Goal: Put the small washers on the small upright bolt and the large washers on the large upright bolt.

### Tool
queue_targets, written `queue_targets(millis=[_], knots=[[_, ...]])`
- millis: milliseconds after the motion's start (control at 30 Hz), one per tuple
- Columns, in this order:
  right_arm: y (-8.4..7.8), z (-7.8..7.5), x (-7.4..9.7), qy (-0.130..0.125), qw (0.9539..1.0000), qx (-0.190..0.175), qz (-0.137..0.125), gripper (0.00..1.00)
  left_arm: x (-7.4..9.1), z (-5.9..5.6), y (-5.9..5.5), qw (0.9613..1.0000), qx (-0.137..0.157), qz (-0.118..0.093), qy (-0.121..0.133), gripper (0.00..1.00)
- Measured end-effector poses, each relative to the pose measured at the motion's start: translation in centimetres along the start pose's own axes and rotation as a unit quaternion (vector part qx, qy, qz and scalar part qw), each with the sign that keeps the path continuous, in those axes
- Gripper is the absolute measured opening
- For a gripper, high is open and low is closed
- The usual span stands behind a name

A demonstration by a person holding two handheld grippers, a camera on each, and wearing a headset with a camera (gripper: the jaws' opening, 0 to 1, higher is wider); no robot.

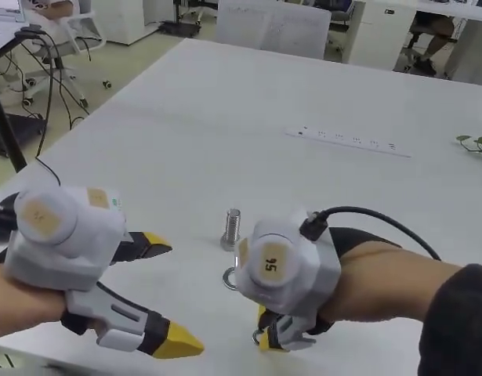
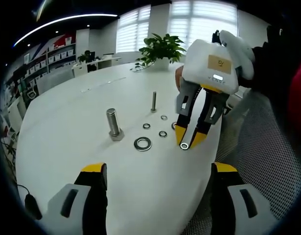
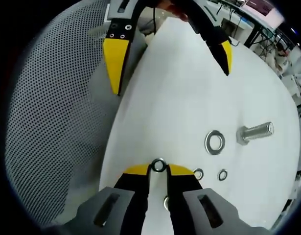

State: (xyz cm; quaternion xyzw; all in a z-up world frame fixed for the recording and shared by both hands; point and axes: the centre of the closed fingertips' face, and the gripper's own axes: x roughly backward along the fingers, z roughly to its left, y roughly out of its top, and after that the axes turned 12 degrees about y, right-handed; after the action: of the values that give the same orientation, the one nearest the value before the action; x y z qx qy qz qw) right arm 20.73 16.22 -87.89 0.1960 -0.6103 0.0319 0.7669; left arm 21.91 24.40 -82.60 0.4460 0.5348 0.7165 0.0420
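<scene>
Head view: closest in, the left gripper (image 1: 172, 292) has its yellow-tipped jaws spread wide with nothing between them. Beside it the right gripper (image 1: 272, 338) points down at the table (image 1: 225, 117). A sticker on its body carries two digits, perhaps 56, seen upside down. The large bolt (image 1: 232, 229) stands upright just behind it. A large washer (image 1: 227, 278) lies flat, partly hidden by that gripper.

Left gripper view: the right gripper pinches a small washer (image 2: 184, 145) near the table edge. The small bolt (image 2: 153, 101) stands beyond the large one, with three loose small washers (image 2: 163, 133) lying near it. A tan label on the right gripper is too small to read.

Right gripper view: the jaws are clamped on the small washer at their tips. Another ring beneath them is mostly covered.
</scene>
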Motion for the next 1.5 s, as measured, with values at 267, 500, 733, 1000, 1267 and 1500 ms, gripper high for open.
queue_targets(millis=[267,500,733,1000,1267,1500], knots=[[0.0,0.1,-0.1,-0.003,0.9997,0.006,0.023,0.14,-0.1,0.0,0.0,1.0000,-0.001,0.000,-0.001,0.87],[-0.1,0.0,0.0,0.001,0.9999,-0.003,0.013,0.14,-0.1,-0.1,0.1,1.0000,-0.001,-0.001,-0.001,0.87],[-0.4,-0.2,0.3,-0.001,0.9998,-0.019,0.002,0.13,0.0,-0.1,0.2,1.0000,-0.002,-0.002,-0.002,0.87],[-0.7,-0.2,1.1,-0.002,0.9995,-0.030,-0.009,0.13,0.1,-0.3,0.9,0.9999,-0.013,-0.008,-0.005,0.87],[-1.4,-0.5,3.5,-0.010,0.9978,-0.056,-0.035,0.13,0.2,-0.5,1.6,0.9996,-0.022,-0.014,-0.008,0.87],[-2.3,-0.8,5.7,-0.026,0.9954,-0.078,-0.050,0.13,0.5,-1.1,3.0,0.9992,-0.023,-0.029,-0.015,0.87]])
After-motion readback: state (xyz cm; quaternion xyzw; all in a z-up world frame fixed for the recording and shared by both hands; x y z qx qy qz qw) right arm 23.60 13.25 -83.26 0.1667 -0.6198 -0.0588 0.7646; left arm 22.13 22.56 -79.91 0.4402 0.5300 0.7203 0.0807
